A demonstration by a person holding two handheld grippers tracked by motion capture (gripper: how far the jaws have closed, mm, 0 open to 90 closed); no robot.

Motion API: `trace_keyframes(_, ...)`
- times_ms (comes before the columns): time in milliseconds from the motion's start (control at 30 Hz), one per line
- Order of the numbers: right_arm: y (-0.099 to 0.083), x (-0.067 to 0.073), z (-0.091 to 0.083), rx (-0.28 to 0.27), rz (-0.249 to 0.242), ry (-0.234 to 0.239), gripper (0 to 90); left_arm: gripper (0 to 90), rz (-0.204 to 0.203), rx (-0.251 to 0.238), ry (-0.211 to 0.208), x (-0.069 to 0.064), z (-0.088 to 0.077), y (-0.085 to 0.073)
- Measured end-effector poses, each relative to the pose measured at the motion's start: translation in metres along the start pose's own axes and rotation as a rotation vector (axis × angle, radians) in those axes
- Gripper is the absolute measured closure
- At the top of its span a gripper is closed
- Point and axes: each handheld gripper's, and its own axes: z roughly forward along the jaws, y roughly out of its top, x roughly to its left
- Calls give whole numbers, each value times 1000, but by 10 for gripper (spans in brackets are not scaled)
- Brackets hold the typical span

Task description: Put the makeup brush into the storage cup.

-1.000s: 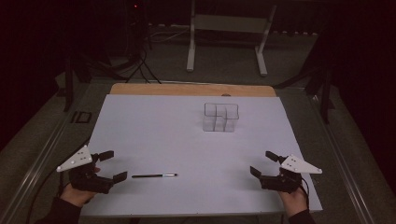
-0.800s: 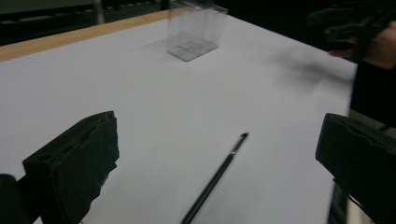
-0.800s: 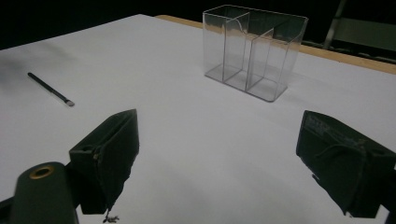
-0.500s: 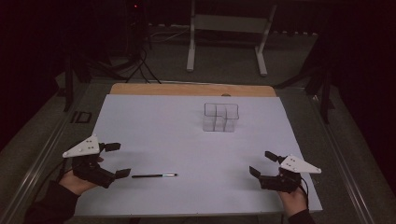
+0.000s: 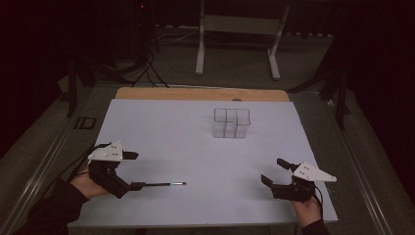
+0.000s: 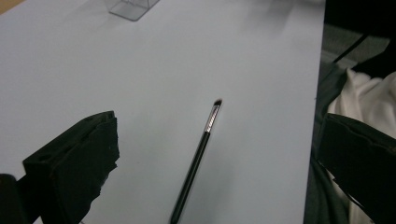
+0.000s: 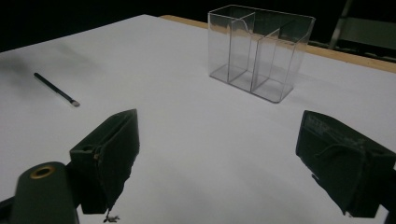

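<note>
A thin black brush (image 5: pixel 164 184) with a silver ferrule lies on the white sheet (image 5: pixel 166 132) near the front left, bristles pointing right. My left gripper (image 5: pixel 133 170) hovers open at its handle end. In the left gripper view the brush (image 6: pixel 196 163) lies between the spread jaws of that gripper (image 6: pixel 219 140), touching neither. A clear plastic organizer (image 5: pixel 231 122) with several compartments stands empty at the middle back. My right gripper (image 5: pixel 275 171) rests open near the front right corner, holding nothing. In the right gripper view this gripper (image 7: pixel 219 121) faces the organizer (image 7: pixel 259 51), and the brush (image 7: pixel 56 89) lies far left.
The sheet covers a wooden tabletop whose bare edge (image 5: pixel 200 94) shows at the back. A metal stand (image 5: pixel 237 44) and cables (image 5: pixel 142 68) sit on the dark floor beyond. A small black item (image 5: pixel 85 122) lies off the sheet's left side.
My left gripper has moved right and a little forward, so the brush's handle end now lies between its jaws. The right gripper has barely shifted.
</note>
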Motion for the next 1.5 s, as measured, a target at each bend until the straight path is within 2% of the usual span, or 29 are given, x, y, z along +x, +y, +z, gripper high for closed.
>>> trace_keyframes(133,0,0,0,2,2,1,135,3,14,32,-6,0,4,4)
trace_keyframes(200,0,0,0,3,2,1,135,3,44,80,-17,-1,9,10)
trace_keyframes(267,0,0,0,4,4,2,135,3,55,108,-20,-1,12,14)
trace_keyframes(333,0,0,0,4,3,2,135,3,60,115,-19,-1,13,15)
trace_keyframes(433,0,0,1,4,3,3,135,3,87,172,-23,-2,19,20)
trace_keyframes(700,0,0,1,5,2,5,135,9,121,286,-24,-3,31,28)
trace_keyframes(867,0,0,1,7,0,7,135,13,143,361,-46,-2,40,30)
trace_keyframes(1100,0,0,1,7,1,9,135,40,172,412,-71,-2,48,32)
trace_keyframes(1233,0,0,1,6,3,9,135,60,190,459,-56,-1,54,28)
trace_keyframes(1367,0,0,1,6,4,10,135,67,202,486,-60,1,60,22)
trace_keyframes(1500,0,0,2,11,7,10,135,153,220,506,-70,3,63,19)
